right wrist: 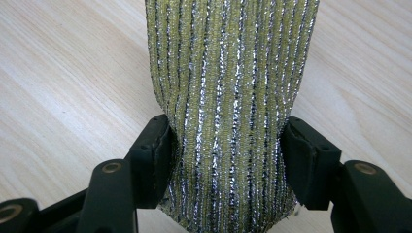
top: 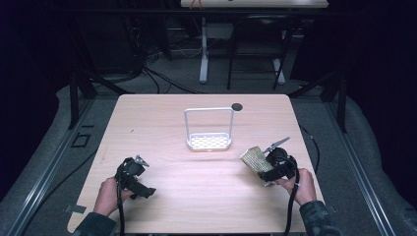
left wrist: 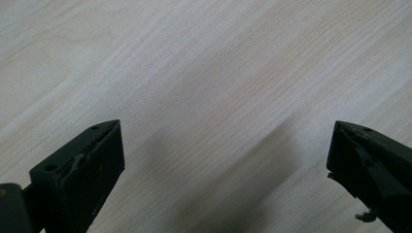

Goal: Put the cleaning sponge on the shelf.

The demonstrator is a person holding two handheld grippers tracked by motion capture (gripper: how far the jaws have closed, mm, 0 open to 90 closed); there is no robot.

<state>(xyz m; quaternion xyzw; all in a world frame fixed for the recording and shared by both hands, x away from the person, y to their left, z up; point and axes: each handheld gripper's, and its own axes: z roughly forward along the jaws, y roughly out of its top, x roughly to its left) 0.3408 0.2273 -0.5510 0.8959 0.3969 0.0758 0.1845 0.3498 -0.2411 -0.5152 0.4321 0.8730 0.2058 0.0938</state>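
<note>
Pinching the sponge (right wrist: pixel 228 97) at its waist, the right gripper (top: pixel 273 166) holds it above the table (top: pixel 196 196), near the white rack (top: pixel 208 141). Its jaws squeeze soft material, so the sponge could slip or twist free during a quick move. It might also catch on the rack's tall frame. Meanwhile the left gripper (top: pixel 134 169) hangs spread wide, holding nothing.

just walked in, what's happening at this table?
A person works two handheld grippers at a wooden table. The right gripper is shut on a yellow-and-silver scouring sponge, squeezing it in at the sides, near the table's right edge. The left gripper is open, holding nothing. A white wire sponge rack stands mid-table, nothing in it.
</note>
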